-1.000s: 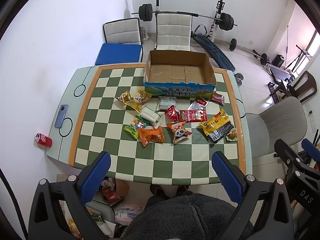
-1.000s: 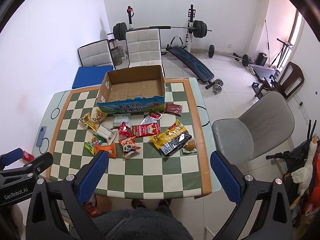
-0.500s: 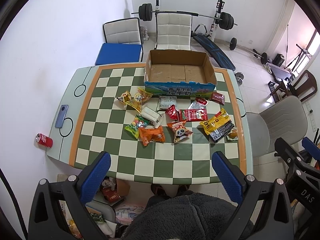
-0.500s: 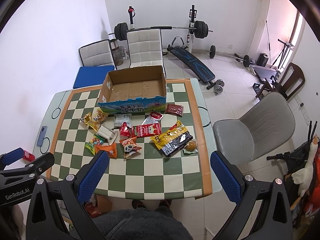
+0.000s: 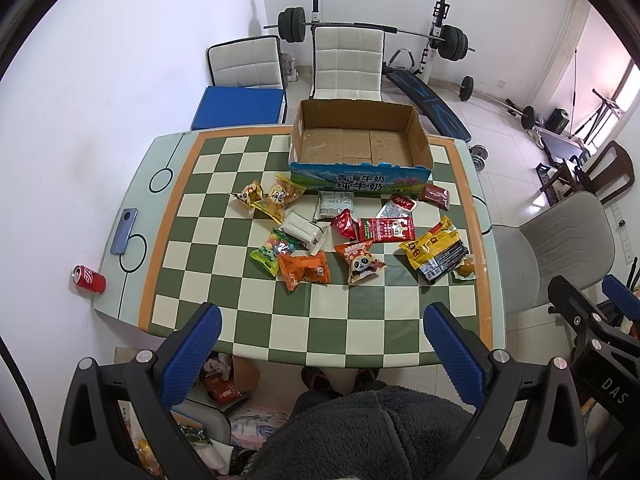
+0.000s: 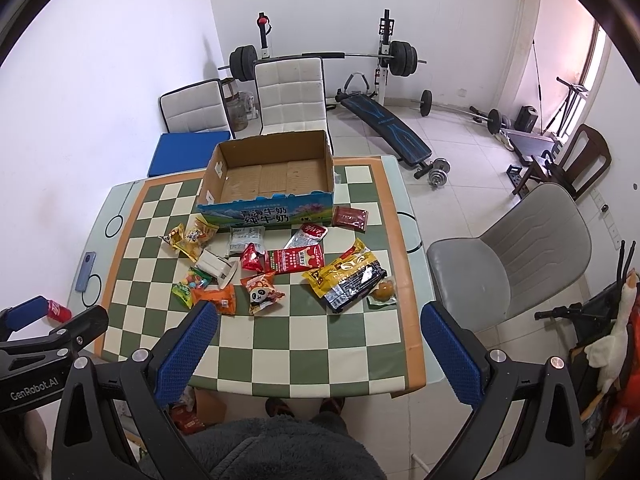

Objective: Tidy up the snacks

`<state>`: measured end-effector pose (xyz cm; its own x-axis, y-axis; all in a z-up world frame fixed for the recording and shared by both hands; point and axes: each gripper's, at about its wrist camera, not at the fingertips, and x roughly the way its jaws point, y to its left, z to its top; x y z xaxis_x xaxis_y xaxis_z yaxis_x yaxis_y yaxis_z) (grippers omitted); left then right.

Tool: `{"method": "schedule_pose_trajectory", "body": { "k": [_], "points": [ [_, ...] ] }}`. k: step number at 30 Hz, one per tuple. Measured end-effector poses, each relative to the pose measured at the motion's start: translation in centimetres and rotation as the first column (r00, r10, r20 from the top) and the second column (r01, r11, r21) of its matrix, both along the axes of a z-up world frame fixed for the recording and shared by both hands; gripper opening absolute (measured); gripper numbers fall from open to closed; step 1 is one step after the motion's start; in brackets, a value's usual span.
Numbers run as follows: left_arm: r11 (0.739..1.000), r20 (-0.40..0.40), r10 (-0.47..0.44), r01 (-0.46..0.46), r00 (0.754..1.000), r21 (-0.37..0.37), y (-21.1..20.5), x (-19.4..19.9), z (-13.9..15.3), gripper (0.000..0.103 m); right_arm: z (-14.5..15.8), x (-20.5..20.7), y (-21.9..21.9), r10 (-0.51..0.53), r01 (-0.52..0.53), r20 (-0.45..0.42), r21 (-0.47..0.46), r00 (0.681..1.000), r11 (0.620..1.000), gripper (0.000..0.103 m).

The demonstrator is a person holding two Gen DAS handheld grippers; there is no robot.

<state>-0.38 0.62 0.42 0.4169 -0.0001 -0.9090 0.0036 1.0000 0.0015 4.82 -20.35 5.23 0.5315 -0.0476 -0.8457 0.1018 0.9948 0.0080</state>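
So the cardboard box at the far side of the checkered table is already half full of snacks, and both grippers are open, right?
Not quite. In the left wrist view the cardboard box is empty; the snacks lie on the checkered table in front of it. Both hand-held grippers, left and right, are open.

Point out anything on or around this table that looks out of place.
The red soda can lies on its side at the table's near-left corner, apart from the snacks. The cardboard box is empty.

Matt brown cardboard box [image 5: 360, 148], printed glossy front, at 12 o'clock | shiny plastic snack packets [image 5: 344, 236] at centre | smooth glossy checkered table [image 5: 256, 320] | textured blue gripper pads [image 5: 192, 354], matt black plastic frame | fluffy grey fleece sleeve [image 5: 380, 436] at 6 o'clock
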Motion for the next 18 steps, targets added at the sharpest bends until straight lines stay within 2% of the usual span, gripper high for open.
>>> {"method": "schedule_pose_trajectory", "body": {
  "k": [12,14,16,18],
  "points": [
    [1.0,-0.001,0.001,-0.001,1.0,-0.005,0.0,-0.1,0.0,0.103,0.2,0.7,1.1,0.008,-0.008,-0.009,0.006,1.0,1.0,0.103],
    [1.0,-0.002,0.004,-0.004,1.0,-0.007,0.0,0.0,-0.1,0.103,-0.9,0.0,0.1,0.006,-0.006,-0.011,0.016,1.0,1.0,0.103],
    [1.0,-0.005,0.028,-0.028,1.0,-0.013,0.4,0.7,-0.7,0.103,-1.2,0.5,-0.2,-0.005,0.006,-0.019,0.036,1.0,0.999,0.103],
    [0.998,-0.036,0.063,-0.064,0.997,-0.027,0.8,1.8,-2.7,0.103,-2.3,1.2,-1.2,-0.023,0.026,-0.039,0.071,0.999,0.997,0.103]
  ]
}}
